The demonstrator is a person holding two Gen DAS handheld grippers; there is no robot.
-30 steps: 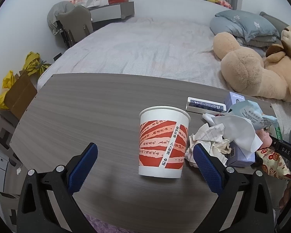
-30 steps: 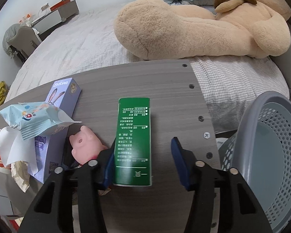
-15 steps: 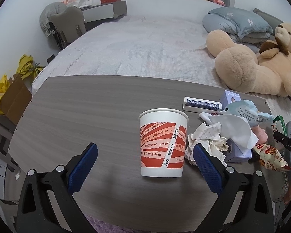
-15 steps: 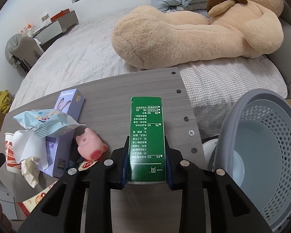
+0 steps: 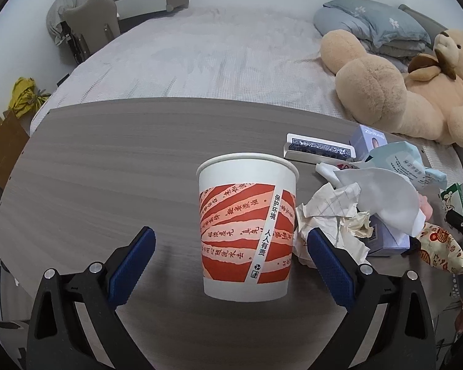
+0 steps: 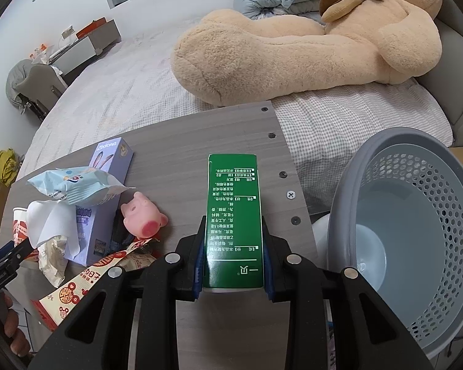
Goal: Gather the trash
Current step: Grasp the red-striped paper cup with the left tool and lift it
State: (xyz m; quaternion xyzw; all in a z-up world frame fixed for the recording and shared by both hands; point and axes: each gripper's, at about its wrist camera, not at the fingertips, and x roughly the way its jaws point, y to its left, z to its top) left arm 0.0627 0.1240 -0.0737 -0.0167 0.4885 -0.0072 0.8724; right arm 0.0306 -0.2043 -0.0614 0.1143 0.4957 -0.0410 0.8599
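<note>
1. The right gripper (image 6: 233,265) is clamped on the green carton (image 6: 233,219), near the grey basket (image 6: 416,246), which looks empty.
2. The left gripper (image 5: 231,254) stands apart around the paper cup (image 5: 247,225).
3. Crumpled paper (image 5: 327,215) and wrappers (image 6: 74,185) remain on the bench (image 5: 108,160).

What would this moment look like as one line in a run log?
right gripper: shut on green box | left gripper: open around paper cup | basket: empty

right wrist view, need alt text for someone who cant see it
The right gripper clamps a green box above a grey wooden table. An empty grey mesh basket stands to the right; a pink pig toy, wrappers and tissue lie to the left, with a big teddy bear on the bed behind.
</note>
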